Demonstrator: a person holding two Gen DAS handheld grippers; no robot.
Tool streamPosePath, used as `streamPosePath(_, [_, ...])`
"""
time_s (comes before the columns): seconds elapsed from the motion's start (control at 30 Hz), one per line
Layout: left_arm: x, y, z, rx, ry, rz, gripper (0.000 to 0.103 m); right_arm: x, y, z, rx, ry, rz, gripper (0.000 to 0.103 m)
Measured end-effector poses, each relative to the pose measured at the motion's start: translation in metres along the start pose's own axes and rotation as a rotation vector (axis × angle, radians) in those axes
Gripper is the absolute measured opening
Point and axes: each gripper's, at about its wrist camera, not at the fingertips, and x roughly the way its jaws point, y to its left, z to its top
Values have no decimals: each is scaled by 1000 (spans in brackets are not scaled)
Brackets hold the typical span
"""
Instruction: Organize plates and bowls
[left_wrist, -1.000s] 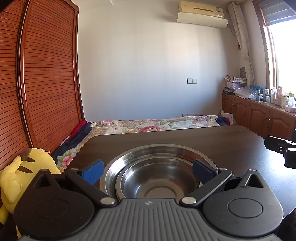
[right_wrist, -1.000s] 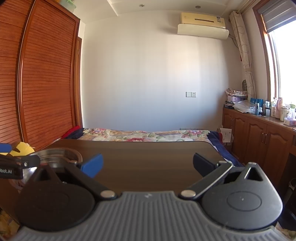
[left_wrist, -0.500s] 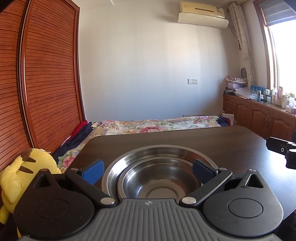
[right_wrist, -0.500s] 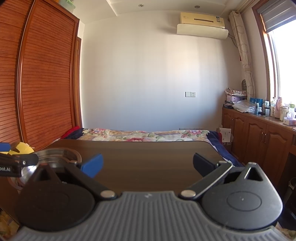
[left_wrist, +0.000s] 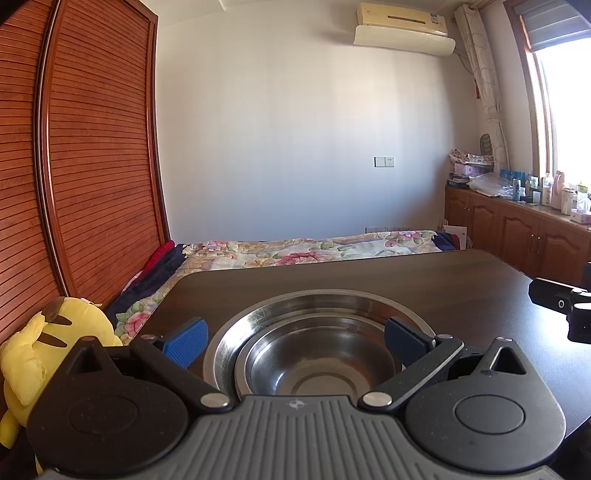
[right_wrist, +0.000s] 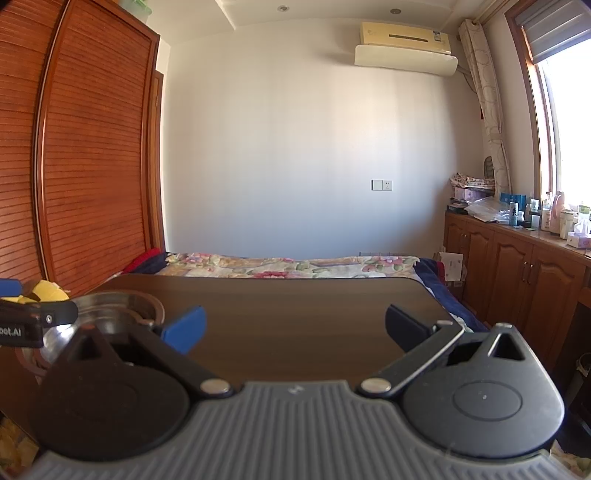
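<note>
A small steel bowl (left_wrist: 317, 362) sits nested inside a larger steel bowl (left_wrist: 317, 304) on the dark wooden table (left_wrist: 424, 280). My left gripper (left_wrist: 293, 338) is open and empty, its blue pads on either side of the bowls, just in front of them. My right gripper (right_wrist: 293, 328) is open and empty above bare table (right_wrist: 295, 314). In the right wrist view the nested bowls (right_wrist: 110, 312) lie at the far left, partly hidden by the left gripper's body (right_wrist: 33, 321). A part of the right gripper (left_wrist: 561, 304) shows at the right edge of the left wrist view.
A yellow plush toy (left_wrist: 48, 343) sits off the table's left edge. A bed with a floral cover (left_wrist: 314, 247) lies beyond the table. A wooden slatted wardrobe (left_wrist: 92, 166) stands on the left, and cabinets with bottles (right_wrist: 535, 258) on the right.
The left wrist view has shifted slightly, so the bowls sit a little further right between the pads. The right gripper has barely moved.
</note>
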Motion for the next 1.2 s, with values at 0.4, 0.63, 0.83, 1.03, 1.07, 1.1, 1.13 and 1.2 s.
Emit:
streamPosePath(0.4, [1,0,1,-4,4,6,103,-1,0,1,-2,-6,-2,103])
streamPosePath(0.63, [1,-1,1,-7,2,10,103,0,0,-1,0,-4,-1,103])
streamPosePath(0.83, [1,-1,0,-8,5,10,103,-1,0,-1,-1,-3,-1,103])
streamPosePath(1.03, [2,-1,0,-9,6,12,103,-1,0,-1,0,2,2,103])
streamPosePath(1.07, [2,-1,0,-9,6,11,103,-1,0,0,0,3,2,103])
streamPosePath(1.1, [2,0,0,-9,6,11,103,-1,0,0,0,3,2,103])
streamPosePath(1.13, [2,-1,0,-9,6,12,103,-1,0,0,0,3,3,103])
streamPosePath(1.2, [2,-1,0,-10,6,12,103,-1,-1,0,1,2,2,103])
